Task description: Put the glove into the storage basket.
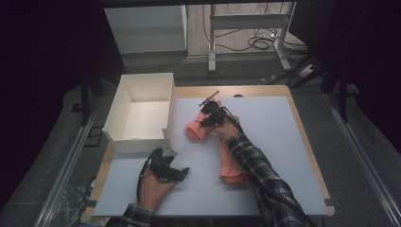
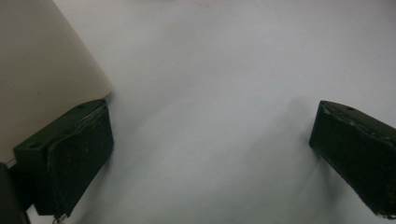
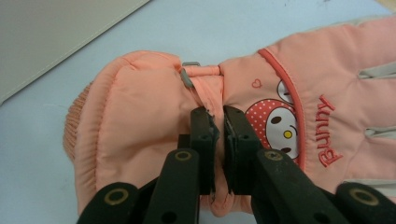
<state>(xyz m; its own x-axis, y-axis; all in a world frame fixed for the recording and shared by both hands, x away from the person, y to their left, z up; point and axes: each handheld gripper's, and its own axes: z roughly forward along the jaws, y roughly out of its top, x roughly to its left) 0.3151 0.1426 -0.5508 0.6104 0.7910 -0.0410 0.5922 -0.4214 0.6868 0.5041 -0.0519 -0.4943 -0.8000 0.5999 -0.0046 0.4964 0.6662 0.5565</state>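
A pink winter glove [image 3: 140, 107] with a cartoon bunny patch lies flat on the white mat; in the high view the glove [image 1: 195, 128] sits just right of the white box. My right gripper [image 3: 218, 116] is shut on a fold of its fabric at the wrist strap, jaws almost together. From above, that right gripper [image 1: 209, 115] sits over the glove's far end. A second pink glove [image 1: 230, 166] lies nearer the person, partly under the plaid sleeve. My left gripper [image 2: 210, 140] stands open on the bare mat with nothing between its jaws, and in the high view this left gripper [image 1: 177, 161] is by the box's near corner.
An open white cardboard box [image 1: 142, 142] stands at the table's left; its wall [image 2: 42, 70] is beside my left jaw. The white mat [image 1: 279, 142] covers a wooden table with free room at the right. A desk frame [image 1: 212, 42] and cables lie on the floor beyond.
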